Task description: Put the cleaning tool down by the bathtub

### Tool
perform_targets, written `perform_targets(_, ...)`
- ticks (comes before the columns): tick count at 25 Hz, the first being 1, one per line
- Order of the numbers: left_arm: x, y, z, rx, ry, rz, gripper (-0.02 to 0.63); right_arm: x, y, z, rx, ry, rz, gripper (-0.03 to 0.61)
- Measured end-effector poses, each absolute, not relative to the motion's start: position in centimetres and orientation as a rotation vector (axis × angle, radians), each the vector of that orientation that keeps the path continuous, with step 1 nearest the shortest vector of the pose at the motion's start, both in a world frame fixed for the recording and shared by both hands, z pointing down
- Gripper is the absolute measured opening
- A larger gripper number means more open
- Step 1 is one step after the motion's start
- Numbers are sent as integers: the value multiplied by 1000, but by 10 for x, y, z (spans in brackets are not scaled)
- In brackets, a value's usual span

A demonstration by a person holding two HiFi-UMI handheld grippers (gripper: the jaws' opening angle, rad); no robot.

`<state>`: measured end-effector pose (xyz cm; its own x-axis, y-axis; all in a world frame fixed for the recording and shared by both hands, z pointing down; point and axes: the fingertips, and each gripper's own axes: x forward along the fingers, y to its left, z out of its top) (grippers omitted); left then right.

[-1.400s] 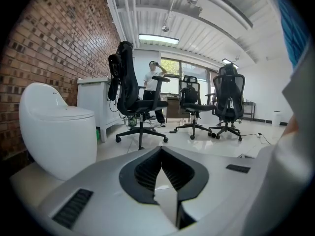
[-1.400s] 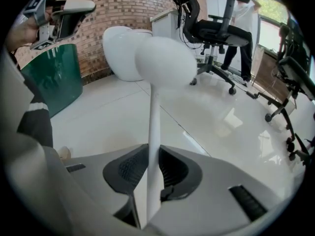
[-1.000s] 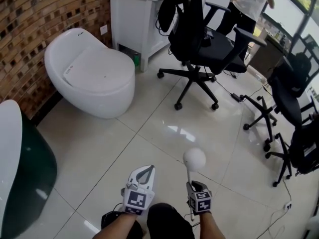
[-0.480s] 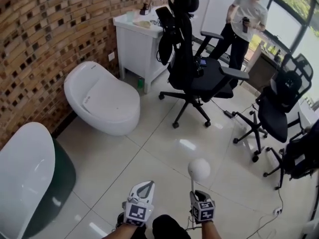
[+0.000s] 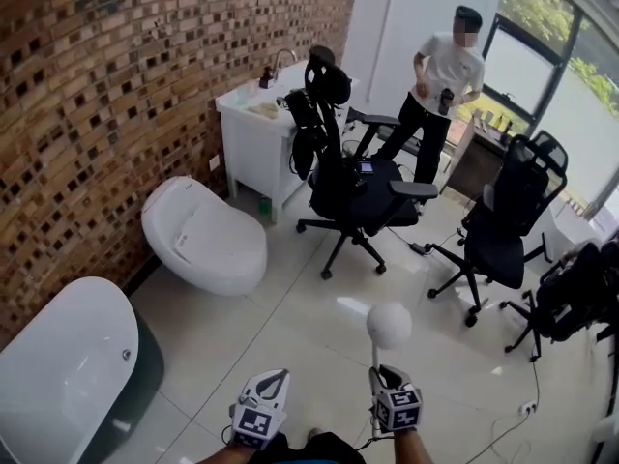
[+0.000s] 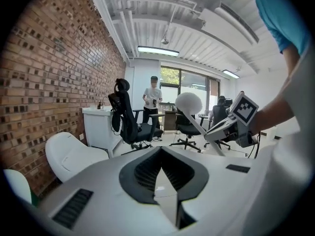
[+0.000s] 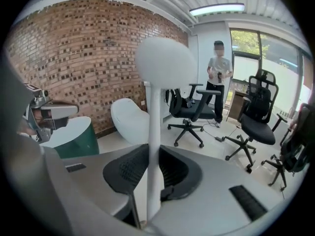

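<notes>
In the head view the white bathtub (image 5: 60, 383) with its dark green side fills the 8 o'clock corner against the brick wall (image 5: 116, 85), and a white toilet (image 5: 205, 245) stands at 1 o'clock from it, also against the wall. The left hand-held gripper (image 5: 279, 376) sits at the bottom edge, near 6 o'clock, well apart from the bathtub at its 9 o'clock; its own view shows its jaws narrow, tips meeting, with nothing between them (image 6: 160, 151). At 12 o'clock from the toilet a white counter (image 5: 253, 133) carries a tap and small items too small to tell, and a black chair (image 5: 346, 187) stands just to its right on the tiled floor (image 5: 290, 327). The right hand-held gripper (image 5: 378, 371) is just at 3 o'clock of the left one, its jaws closed on the stick of the tool (image 5: 389, 325), whose round white head rises at 12 o'clock above it, over the floor and well apart from the bathtub. In the right gripper view the stick (image 7: 153, 132) stands upright between the pads. A person (image 5: 437, 90) stands at 1 o'clock by the windows, with more black chairs (image 5: 501, 222) at 3 o'clock
</notes>
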<state>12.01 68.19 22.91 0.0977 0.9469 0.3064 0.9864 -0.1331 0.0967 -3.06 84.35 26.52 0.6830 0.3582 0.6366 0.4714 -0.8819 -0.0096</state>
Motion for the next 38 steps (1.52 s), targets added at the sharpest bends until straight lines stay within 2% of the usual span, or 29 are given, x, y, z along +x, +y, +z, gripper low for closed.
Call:
perform_targets(5,133,656,172,-2362,-1974,-419,-3,-21,813,208,-2795,-641,-869,92)
perform_targets(11,175,625,141,-2494,-1799,-261,-3,1,792,179,-2878,-550,-822,92)
perform_targets(17,178,574,122,-2682,-1547,-209,-3,33,767,167,-2996,-236,-794,92)
perform_targets(27,176,384,133,-2873,-1033,-294,-3,91,633,173,-3090,297,-789,92)
perform_targets(38,213,231,124,-2938,-888,-213,-3,161,482,151,-3138,502,-723,92)
